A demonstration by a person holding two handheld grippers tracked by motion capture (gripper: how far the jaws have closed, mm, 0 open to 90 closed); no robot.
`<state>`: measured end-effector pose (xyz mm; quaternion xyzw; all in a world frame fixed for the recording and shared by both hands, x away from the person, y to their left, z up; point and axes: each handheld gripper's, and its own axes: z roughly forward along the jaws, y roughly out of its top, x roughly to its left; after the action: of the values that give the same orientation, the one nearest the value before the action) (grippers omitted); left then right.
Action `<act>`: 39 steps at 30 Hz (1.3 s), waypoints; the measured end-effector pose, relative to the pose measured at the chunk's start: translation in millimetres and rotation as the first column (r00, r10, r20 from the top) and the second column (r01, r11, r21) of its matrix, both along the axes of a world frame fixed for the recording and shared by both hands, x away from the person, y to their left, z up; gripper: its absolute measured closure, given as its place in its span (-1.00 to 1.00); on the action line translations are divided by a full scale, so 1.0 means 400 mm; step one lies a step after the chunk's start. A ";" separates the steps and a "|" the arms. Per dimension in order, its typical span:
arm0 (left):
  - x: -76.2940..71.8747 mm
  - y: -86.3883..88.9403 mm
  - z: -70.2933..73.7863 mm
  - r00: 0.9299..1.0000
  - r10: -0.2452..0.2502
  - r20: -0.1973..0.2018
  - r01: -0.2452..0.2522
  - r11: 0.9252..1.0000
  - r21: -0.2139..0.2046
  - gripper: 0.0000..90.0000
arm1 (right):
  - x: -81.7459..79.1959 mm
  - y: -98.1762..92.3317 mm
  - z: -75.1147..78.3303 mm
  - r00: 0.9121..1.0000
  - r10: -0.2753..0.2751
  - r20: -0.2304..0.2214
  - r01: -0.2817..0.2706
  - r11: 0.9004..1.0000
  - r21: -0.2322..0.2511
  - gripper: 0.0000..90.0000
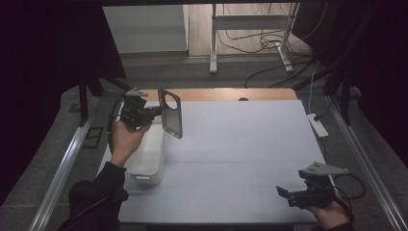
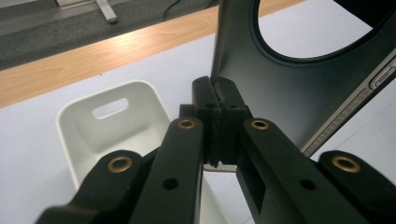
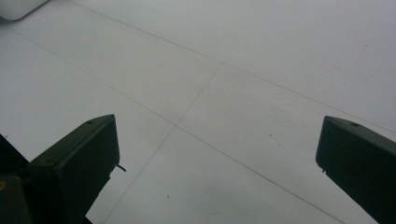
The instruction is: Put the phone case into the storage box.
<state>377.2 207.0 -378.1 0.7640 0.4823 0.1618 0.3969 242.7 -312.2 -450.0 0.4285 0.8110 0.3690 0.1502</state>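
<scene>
Black jaws of the left tongs (image 2: pixel 219 112) rise close before the left gripper view's lens, pressed tight together on the lower edge of a dark phone case (image 2: pixel 299 88), a thin shell with a large round camera cutout near its top. From the high view the left tongs (image 1: pixel 153 113) hold that phone case (image 1: pixel 170 113) in the air at the far left of the desk (image 1: pixel 240 159), its long axis close to upright and tilted a little, the cutout end uppermost. Directly beneath and slightly nearer the person sits a white bin (image 1: pixel 146 156), open-topped, with a slot handle in its end wall; in the left gripper view the white bin (image 2: pixel 112 126) lies below and to the left of the clamped jaws. The case is therefore just beyond the bin's far-right rim, so lowering it inside would, by my reading, call for a short move back toward the person and down. The right tongs (image 1: pixel 284 192) rest low at the near right corner, well apart from both case and bin, jaws spread wide with nothing between them, bare desk (image 3: pixel 224 93) ahead. The left hand is plainly the nearer one.
</scene>
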 end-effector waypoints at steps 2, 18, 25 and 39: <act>0.003 0.005 0.003 1.000 0.006 0.000 -0.006 1.000 0.002 0.98 | -0.002 -0.004 0.001 1.000 -0.005 0.000 0.005 1.000 0.001 -1.00; 0.034 0.064 0.013 0.996 0.088 -0.001 -0.088 0.996 0.016 0.98 | -0.012 -0.027 -0.003 0.999 -0.046 0.000 0.046 0.998 0.035 -1.00; 0.045 0.084 0.013 0.993 0.119 -0.002 -0.119 0.993 0.019 0.98 | -0.011 -0.026 -0.004 0.999 -0.045 -0.005 0.045 0.998 0.032 -1.00; 0.077 0.112 0.023 0.986 0.167 0.001 -0.167 0.986 0.023 0.98 | -0.010 -0.024 -0.005 0.999 -0.037 -0.012 0.038 0.999 0.024 -1.00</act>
<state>407.9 251.7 -369.0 0.7253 0.5431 0.1997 0.3731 238.7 -321.7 -452.1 0.4476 0.7991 0.3735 0.1471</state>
